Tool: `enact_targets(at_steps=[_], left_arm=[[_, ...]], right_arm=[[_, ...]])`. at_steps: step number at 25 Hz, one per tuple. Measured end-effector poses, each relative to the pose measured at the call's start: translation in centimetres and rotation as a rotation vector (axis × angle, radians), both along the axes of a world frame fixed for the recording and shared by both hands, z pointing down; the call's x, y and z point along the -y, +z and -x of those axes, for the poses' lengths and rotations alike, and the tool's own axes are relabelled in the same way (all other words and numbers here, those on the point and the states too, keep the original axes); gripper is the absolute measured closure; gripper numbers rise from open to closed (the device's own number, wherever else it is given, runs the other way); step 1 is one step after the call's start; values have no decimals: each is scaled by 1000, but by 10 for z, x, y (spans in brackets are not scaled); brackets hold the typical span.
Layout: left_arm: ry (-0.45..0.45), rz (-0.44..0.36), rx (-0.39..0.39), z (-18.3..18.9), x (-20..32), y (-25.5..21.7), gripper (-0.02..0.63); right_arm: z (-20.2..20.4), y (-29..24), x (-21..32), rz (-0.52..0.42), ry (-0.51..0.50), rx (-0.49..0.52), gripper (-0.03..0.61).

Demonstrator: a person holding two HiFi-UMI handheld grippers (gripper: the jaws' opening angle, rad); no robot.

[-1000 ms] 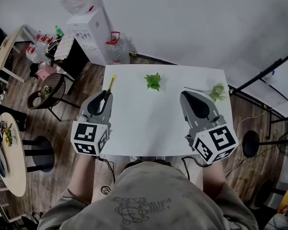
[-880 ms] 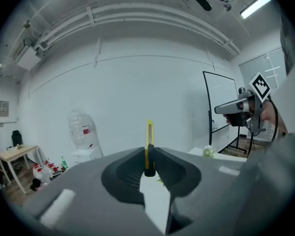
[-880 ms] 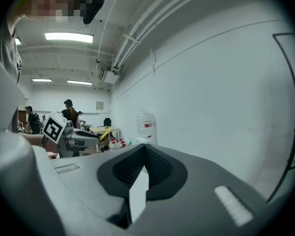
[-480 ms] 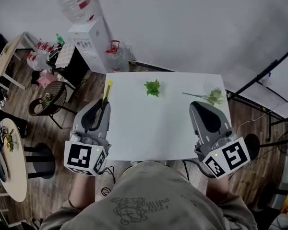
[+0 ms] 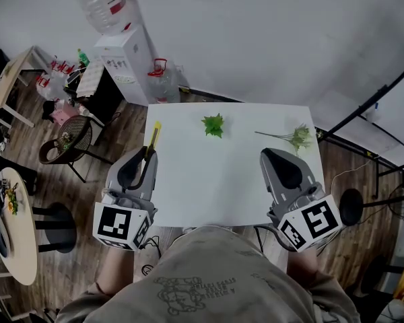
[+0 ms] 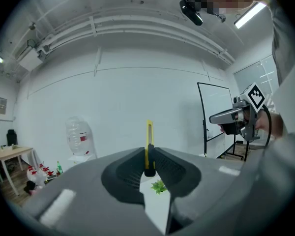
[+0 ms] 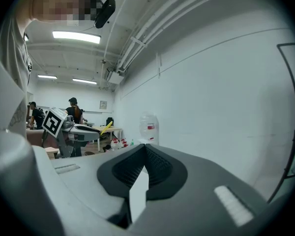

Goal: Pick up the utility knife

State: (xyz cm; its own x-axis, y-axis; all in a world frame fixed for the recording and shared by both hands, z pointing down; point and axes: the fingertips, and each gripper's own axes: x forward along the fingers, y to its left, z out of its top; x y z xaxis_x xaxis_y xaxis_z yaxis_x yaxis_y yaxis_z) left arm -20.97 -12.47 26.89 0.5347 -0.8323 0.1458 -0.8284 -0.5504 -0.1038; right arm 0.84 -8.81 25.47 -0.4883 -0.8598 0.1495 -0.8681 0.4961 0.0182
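Projecting from the clamped jaws of the left tool point(image 5: 147, 152), the yellow utility knife point(image 5: 153, 133) is held by the left edge of the white tabletop point(image 5: 229, 180). The right tool point(image 5: 268, 153) is held at the right side, jaws pressed together with nothing between them.

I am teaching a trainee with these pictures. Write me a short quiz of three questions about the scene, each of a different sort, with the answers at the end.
1. True or false: the left tongs are shut on the yellow utility knife.
2. Which things lie on the white table?
A) a green leaf cluster and a green sprig
B) a red cup and a spoon
C) a book and a pen
3. Fill in the missing word: the right tongs are shut and hold ____.

Key: 1 true; 2 A; 3 nothing.
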Motion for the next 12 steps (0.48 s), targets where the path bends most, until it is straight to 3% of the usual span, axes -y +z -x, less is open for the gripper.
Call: enact_targets(at_steps=[12], left_arm=[[-1,-3,3,4,7,-10,551]], right_arm=[[3,0,6,11,5,-9,551]])
